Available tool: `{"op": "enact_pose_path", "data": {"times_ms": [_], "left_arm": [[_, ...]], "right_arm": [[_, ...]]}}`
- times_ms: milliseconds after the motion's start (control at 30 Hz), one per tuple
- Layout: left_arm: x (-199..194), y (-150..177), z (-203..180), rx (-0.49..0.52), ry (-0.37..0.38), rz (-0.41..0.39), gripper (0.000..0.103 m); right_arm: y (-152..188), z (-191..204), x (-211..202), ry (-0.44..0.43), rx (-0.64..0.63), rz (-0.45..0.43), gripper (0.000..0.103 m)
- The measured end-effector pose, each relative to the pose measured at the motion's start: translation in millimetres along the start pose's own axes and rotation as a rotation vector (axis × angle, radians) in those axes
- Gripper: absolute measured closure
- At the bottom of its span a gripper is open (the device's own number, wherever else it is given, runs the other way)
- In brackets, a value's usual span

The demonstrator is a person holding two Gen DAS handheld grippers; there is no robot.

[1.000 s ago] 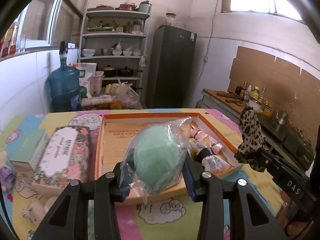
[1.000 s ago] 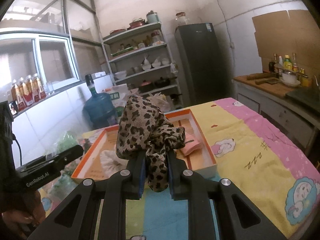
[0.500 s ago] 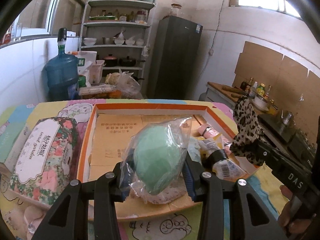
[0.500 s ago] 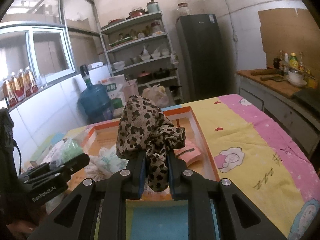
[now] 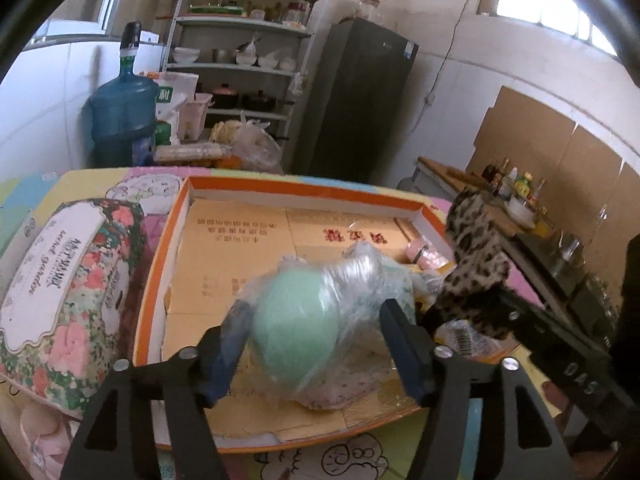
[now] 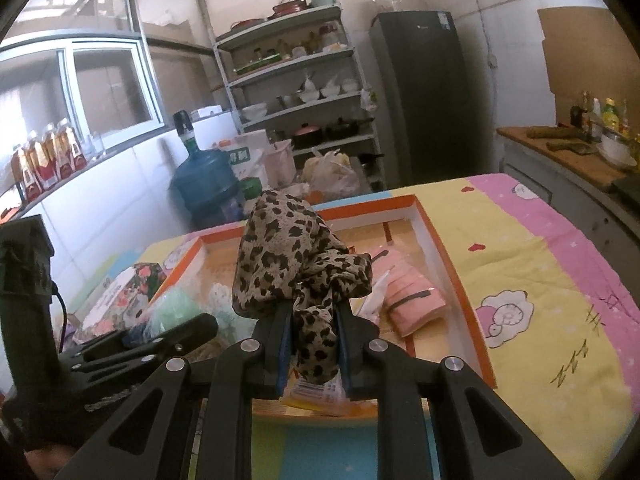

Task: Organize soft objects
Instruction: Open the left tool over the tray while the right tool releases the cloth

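While its jaws are opening, the left gripper [image 5: 316,344] has the green soft ball in a clear plastic bag [image 5: 304,320] between them; the right finger [image 5: 404,348] stands apart from the bag, and the left one is just beside the wrap, so the ball is no longer squeezed. In the left wrist view the bagged ball lies at the near side of the orange-rimmed cardboard tray [image 5: 176,248], on the tray floor. A floral tissue box [image 5: 68,280] stands on the counter [image 5: 360,456] just beside the left wall of the tray. At the tray's right side the right gripper [image 5: 472,312] comes in with the leopard-print cloth [image 5: 472,248].

In the right wrist view the right gripper [image 6: 312,340] has its jaws closed on the leopard-print cloth [image 6: 288,256], which bunches above the fingers and hangs a little below them, over the near part of the tray [image 6: 444,252]. A pink pouch [image 6: 412,300] lies in the tray toward its right wall. The left gripper [image 6: 160,336] and the green ball [image 6: 176,308] show at the tray's left side.
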State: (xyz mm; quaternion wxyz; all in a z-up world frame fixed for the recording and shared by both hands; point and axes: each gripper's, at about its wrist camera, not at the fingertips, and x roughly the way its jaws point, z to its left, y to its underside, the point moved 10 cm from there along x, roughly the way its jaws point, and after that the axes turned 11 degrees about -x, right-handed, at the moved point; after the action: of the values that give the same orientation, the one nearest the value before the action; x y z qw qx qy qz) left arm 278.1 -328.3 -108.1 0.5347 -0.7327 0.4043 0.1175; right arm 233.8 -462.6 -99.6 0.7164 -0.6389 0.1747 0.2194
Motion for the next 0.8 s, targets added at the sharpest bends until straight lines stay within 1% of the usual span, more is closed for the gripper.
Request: {"op": "enact_pose_path", "data": {"times_ms": [100, 300, 367, 400, 500, 533, 600, 667, 733, 800], "left_arm": [[-9.9, -4.3, 0.4, 0.008, -0.001, -0.033, 0.02], [-29.9, -11.9, 7.2, 0.007, -0.013, -0.086, 0.02], [-36.1, -14.2, 10.0, 0.005, -0.019, -0.101, 0.02], [-39.4, -15.5, 11.5, 0.004, -0.02, -0.107, 0.02], [-48.5, -19.2, 16.4, -0.001, -0.024, -0.124, 0.02], [-51.2, -19.9, 18.3, -0.002, -0.025, -0.13, 0.02], [-57.8, -22.4, 21.5, -0.004, -0.028, -0.144, 0.02], [-63.8, -24.4, 23.9, -0.008, -0.025, -0.154, 0.02], [-68.0, -26.0, 25.3, -0.007, -0.023, -0.161, 0.02], [-72.3, -26.2, 26.3, -0.003, -0.023, -0.167, 0.02]], "right_arm": [[0.6, 2.4, 2.4, -0.004, -0.003, 0.005, 0.082], [2.6, 5.1, 6.7, -0.016, -0.003, 0.02, 0.08], [3.3, 6.9, 9.6, -0.018, -0.007, 0.029, 0.076], [3.8, 7.8, 11.2, -0.018, -0.009, 0.034, 0.071], [4.4, 10.4, 15.4, -0.017, -0.011, 0.043, 0.065], [4.0, 11.4, 16.5, -0.015, -0.013, 0.044, 0.056], [2.8, 12.9, 17.6, -0.004, -0.02, 0.043, 0.043], [1.0, 14.6, 17.8, 0.013, -0.032, 0.041, 0.038], [-0.8, 14.4, 16.9, 0.032, -0.034, 0.037, 0.029], [-2.3, 15.2, 14.8, 0.039, -0.032, 0.031, 0.028]]}}
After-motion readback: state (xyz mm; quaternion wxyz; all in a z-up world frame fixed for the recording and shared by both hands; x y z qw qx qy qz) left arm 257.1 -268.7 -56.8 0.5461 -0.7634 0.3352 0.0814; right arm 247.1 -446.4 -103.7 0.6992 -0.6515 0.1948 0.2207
